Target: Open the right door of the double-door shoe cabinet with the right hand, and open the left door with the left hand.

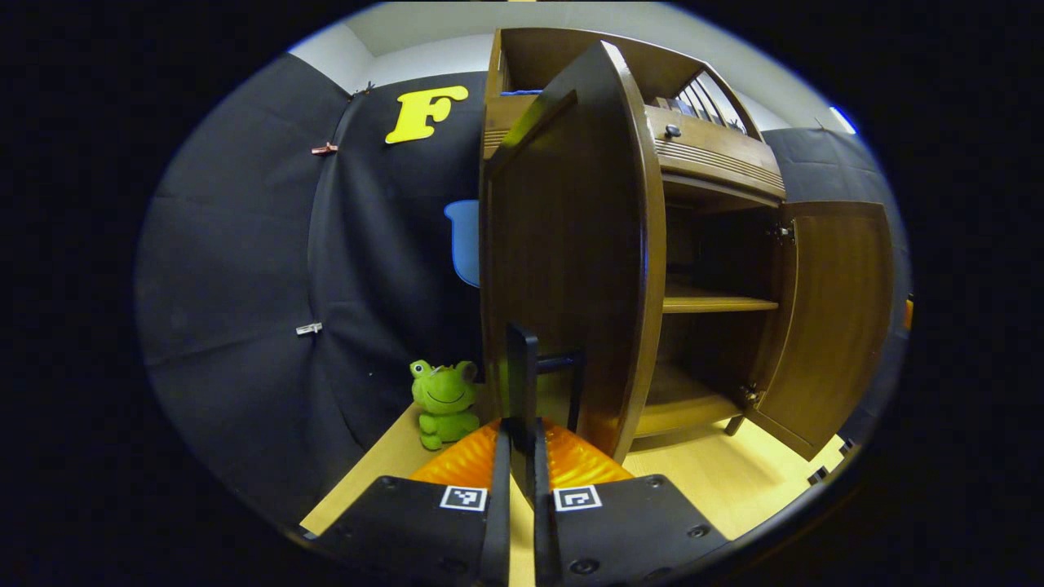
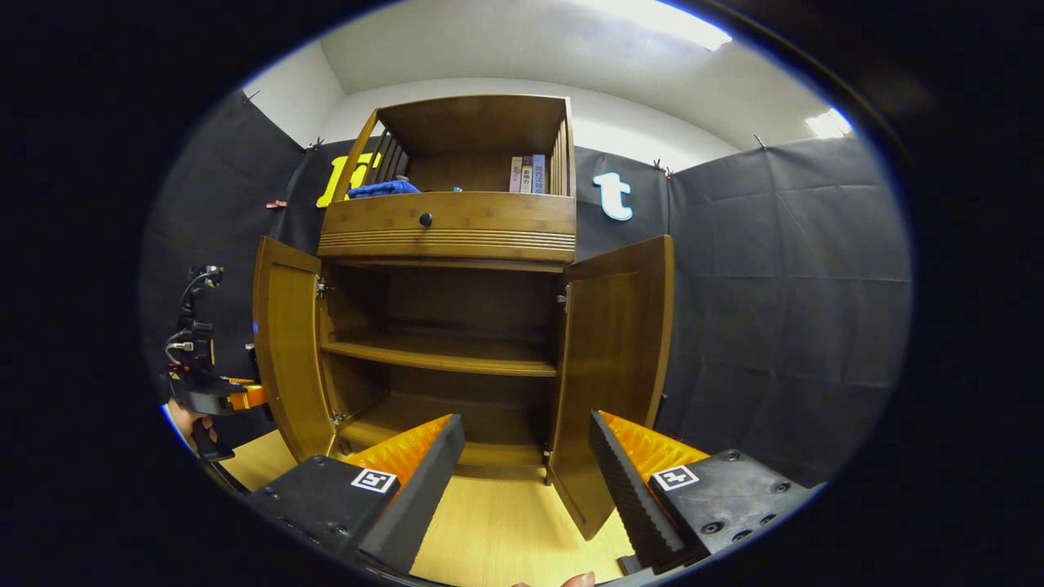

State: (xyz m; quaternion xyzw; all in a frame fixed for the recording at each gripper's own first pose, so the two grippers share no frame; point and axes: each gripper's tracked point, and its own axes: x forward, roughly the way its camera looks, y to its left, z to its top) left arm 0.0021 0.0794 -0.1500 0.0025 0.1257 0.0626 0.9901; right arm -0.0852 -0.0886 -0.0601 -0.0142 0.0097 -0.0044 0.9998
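The wooden shoe cabinet (image 2: 449, 228) stands with both doors swung open. In the left gripper view the left door (image 1: 571, 244) is edge-on right ahead. My left gripper (image 1: 522, 436) is shut on that door's dark bar handle (image 1: 522, 359), which runs between the fingers. The right door (image 1: 832, 318) hangs open farther off. In the right gripper view my right gripper (image 2: 526, 424) is open with nothing between its fingers, a little back from the cabinet front. The right door (image 2: 616, 359) is just beyond its right finger. The left door (image 2: 285, 359) has the left gripper (image 2: 241, 397) at its outer side, held by a hand.
Bare shelves (image 2: 440, 355) show inside the cabinet. Above them are a drawer with a knob (image 2: 424, 218), books (image 2: 526, 174) and a blue cloth (image 2: 383, 189). A green frog toy (image 1: 444, 403) sits on the wooden floor (image 2: 506, 522) left of the cabinet. A blue object (image 1: 463, 240) is behind the left door.
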